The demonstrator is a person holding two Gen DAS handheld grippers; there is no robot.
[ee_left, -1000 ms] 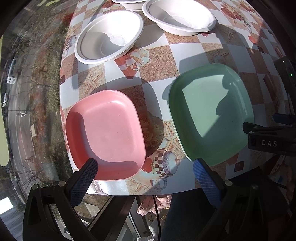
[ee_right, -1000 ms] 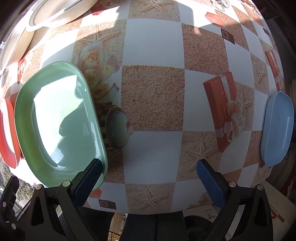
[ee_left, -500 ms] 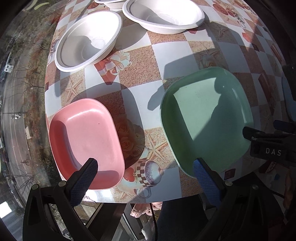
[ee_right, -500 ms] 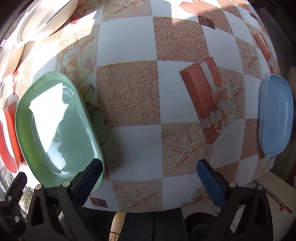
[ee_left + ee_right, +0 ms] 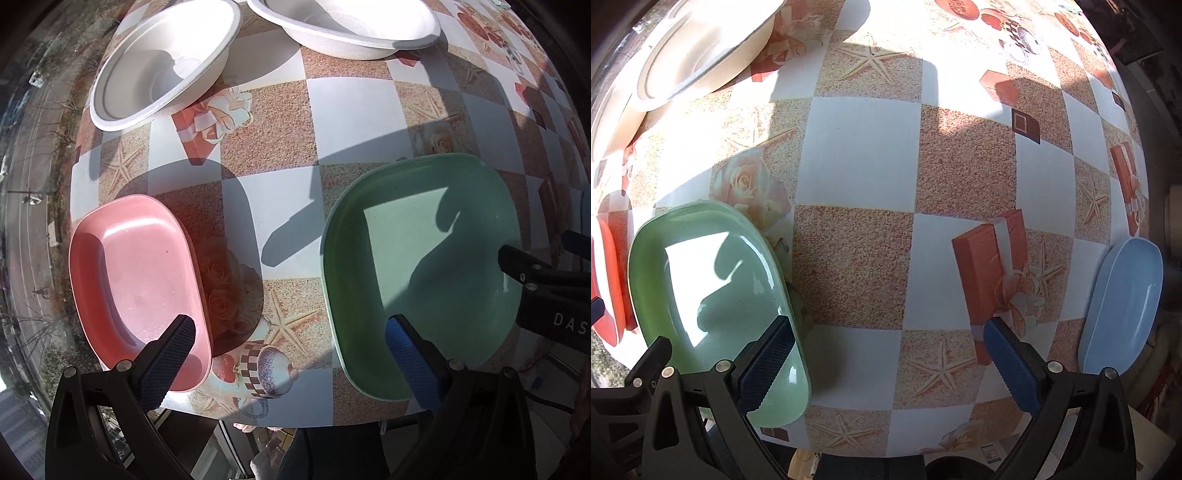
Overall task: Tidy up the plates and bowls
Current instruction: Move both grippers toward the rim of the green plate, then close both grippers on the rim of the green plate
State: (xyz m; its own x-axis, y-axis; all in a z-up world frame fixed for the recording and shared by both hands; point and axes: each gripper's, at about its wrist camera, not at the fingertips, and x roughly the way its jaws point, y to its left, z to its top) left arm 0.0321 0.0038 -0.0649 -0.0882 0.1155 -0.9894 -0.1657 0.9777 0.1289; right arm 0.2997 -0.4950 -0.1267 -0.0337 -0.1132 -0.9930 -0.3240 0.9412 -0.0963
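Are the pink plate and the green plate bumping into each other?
Apart. The left wrist view shows the pink plate and green plate lying side by side, with a wide strip of checked tablecloth between them.

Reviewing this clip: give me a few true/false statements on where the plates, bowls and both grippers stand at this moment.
1. The pink plate and green plate lie side by side, apart. True.
2. The left gripper is shut on the pink plate. False: its jaws are open, holding nothing.
3. The blue plate is stacked on the green plate. False: it lies alone near the table's far right edge.
4. Two white bowls sit beyond the plates. True.
5. The right gripper is open. True.
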